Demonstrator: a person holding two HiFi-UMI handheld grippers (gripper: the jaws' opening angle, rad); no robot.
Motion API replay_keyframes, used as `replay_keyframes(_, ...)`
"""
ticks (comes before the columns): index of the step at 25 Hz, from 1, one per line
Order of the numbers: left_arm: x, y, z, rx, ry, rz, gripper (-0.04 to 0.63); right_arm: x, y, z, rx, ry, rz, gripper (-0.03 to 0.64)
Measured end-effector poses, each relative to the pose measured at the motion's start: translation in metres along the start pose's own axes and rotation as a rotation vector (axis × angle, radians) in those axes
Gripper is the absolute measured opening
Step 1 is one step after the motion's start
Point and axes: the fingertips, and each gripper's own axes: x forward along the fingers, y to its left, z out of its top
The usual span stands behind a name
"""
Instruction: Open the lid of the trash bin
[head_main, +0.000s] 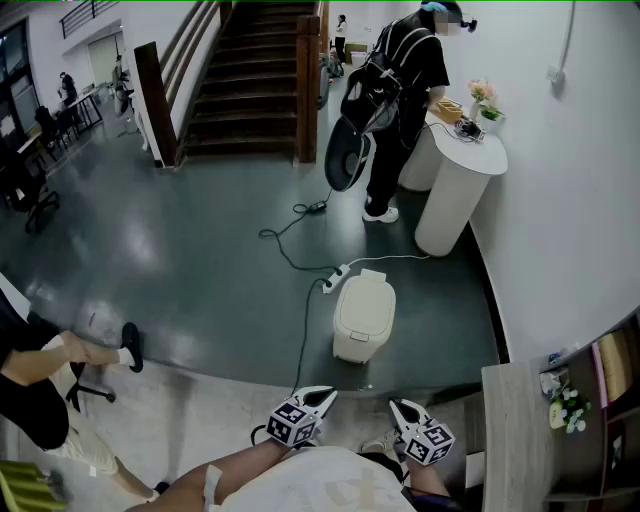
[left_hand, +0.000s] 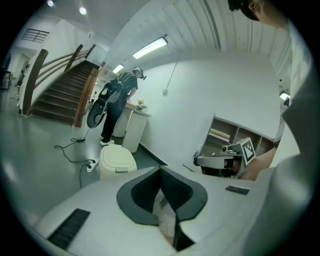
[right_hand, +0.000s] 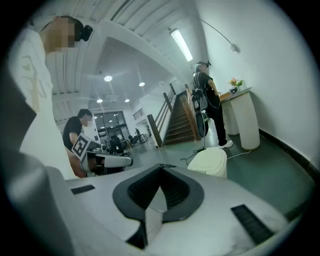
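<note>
The cream trash bin (head_main: 363, 318) stands on the dark floor a short way ahead of me, with its lid down. It also appears in the left gripper view (left_hand: 116, 160) and the right gripper view (right_hand: 209, 161). My left gripper (head_main: 322, 396) and right gripper (head_main: 396, 406) are held low, close to my body, side by side and well short of the bin. Each points toward it. In its own view the left gripper (left_hand: 161, 170) has its jaws together with nothing between them. The right gripper (right_hand: 161, 167) shows the same.
A power strip (head_main: 335, 278) with trailing cables lies just behind the bin. A person (head_main: 400, 110) stands at a white round counter (head_main: 455, 190) by the right wall. A wooden shelf unit (head_main: 520, 430) is at my right, a seated person (head_main: 40, 380) at my left, and stairs (head_main: 250, 80) far back.
</note>
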Motion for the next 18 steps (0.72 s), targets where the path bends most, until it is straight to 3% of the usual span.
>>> replay_keyframes(5, 0.001, 0.019, 0.003, -0.004, -0.006, 0.026, 0.015, 0.014, -0.005, 0.008, -0.001, -0.023, 0.006, 0.005)
replay_keyframes(18, -0.002, 0.009, -0.004, 0.007, -0.013, 0.006, 0.014, -0.001, 0.001, -0.003, 0.0, -0.028, -0.031, 0.005)
